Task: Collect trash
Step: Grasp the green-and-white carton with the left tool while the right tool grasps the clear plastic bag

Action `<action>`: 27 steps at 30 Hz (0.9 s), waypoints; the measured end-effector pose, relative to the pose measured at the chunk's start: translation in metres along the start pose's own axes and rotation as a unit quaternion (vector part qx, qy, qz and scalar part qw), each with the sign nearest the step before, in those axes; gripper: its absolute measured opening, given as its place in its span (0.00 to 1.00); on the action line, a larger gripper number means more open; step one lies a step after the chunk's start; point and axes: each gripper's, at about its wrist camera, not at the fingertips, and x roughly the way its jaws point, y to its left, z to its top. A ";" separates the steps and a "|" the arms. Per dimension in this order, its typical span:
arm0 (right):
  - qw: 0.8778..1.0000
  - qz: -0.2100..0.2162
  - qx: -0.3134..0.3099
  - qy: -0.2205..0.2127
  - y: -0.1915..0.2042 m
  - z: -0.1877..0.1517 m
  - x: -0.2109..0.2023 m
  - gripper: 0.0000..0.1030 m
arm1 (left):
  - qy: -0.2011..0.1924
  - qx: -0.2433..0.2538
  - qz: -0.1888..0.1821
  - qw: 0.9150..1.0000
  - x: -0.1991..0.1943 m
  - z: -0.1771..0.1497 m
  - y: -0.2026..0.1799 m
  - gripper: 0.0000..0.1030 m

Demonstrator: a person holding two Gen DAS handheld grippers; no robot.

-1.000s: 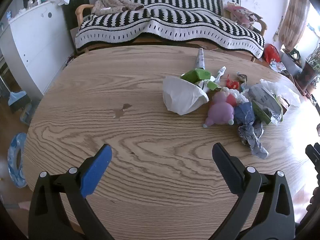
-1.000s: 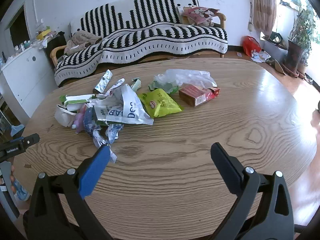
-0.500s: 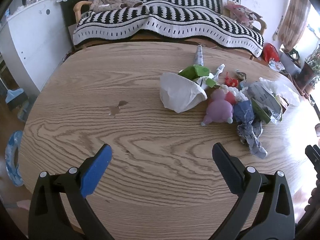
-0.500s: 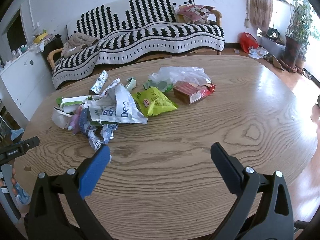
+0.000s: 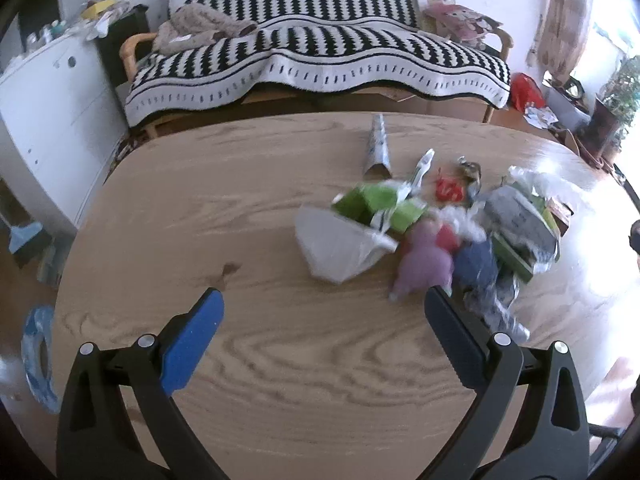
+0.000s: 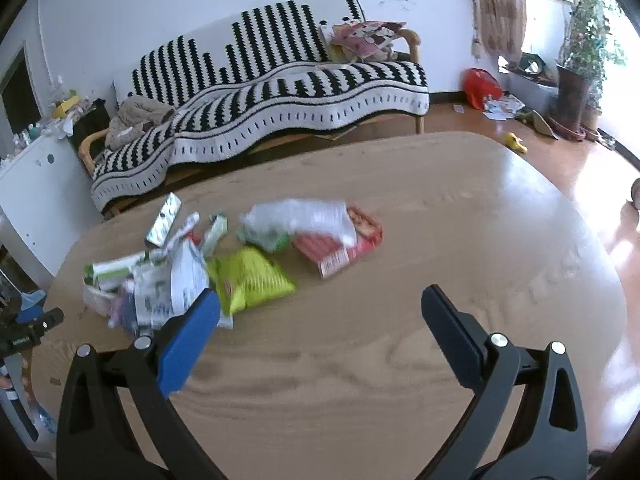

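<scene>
Nearest, the left gripper [image 5: 322,300] hangs over the oval wooden table [image 5: 248,216] with its jaws spread wide and nothing between them; the right gripper [image 6: 320,300] is likewise spread and empty. Just beyond lies the trash, bunched in a blurred heap on the tabletop: a white plastic bag [image 5: 340,246], a purple wrapper [image 5: 424,266], a yellow-green snack bag [image 6: 250,280], a red carton [image 6: 340,244] and a clear plastic bag [image 6: 300,216]. Farther back stands a sofa under a black-and-white striped blanket [image 6: 280,96].
</scene>
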 end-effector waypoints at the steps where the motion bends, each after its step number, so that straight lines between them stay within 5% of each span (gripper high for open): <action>1: 1.000 0.003 -0.003 0.002 0.000 0.005 0.006 0.94 | 0.001 0.006 0.002 1.000 0.003 0.004 -0.003 0.95; 6: 1.000 0.016 -0.006 0.016 -0.002 0.021 0.033 0.94 | 0.014 0.020 -0.020 0.999 0.026 0.026 -0.019 0.95; 16: 0.998 0.052 -0.006 0.046 0.005 0.047 0.095 0.94 | 0.065 0.115 0.000 0.991 0.083 0.052 -0.045 0.95; 18: 0.997 0.051 -0.011 0.052 0.008 0.050 0.106 0.90 | 0.068 0.130 0.003 0.989 0.090 0.055 -0.049 0.95; 19: 0.997 0.045 -0.015 0.056 0.009 0.051 0.110 0.79 | 0.068 0.137 0.006 0.988 0.094 0.057 -0.051 0.94; 21: 0.997 0.034 -0.026 0.062 0.012 0.051 0.116 0.46 | 0.073 0.140 -0.006 0.987 0.097 0.057 -0.050 0.79; 22: 0.997 0.032 -0.028 0.063 0.013 0.051 0.117 0.25 | 0.074 0.135 -0.024 0.988 0.098 0.058 -0.049 0.49; 24: 0.997 0.037 -0.033 0.057 0.015 0.050 0.114 0.18 | 0.079 0.110 -0.051 0.989 0.101 0.060 -0.043 0.28; 25: 0.997 0.038 -0.037 0.053 0.015 0.049 0.112 0.13 | 0.077 0.107 -0.054 0.990 0.101 0.060 -0.042 0.07; 27: 0.997 0.038 -0.042 0.043 0.015 0.048 0.105 0.10 | 0.049 0.108 -0.046 0.992 0.094 0.061 -0.042 0.00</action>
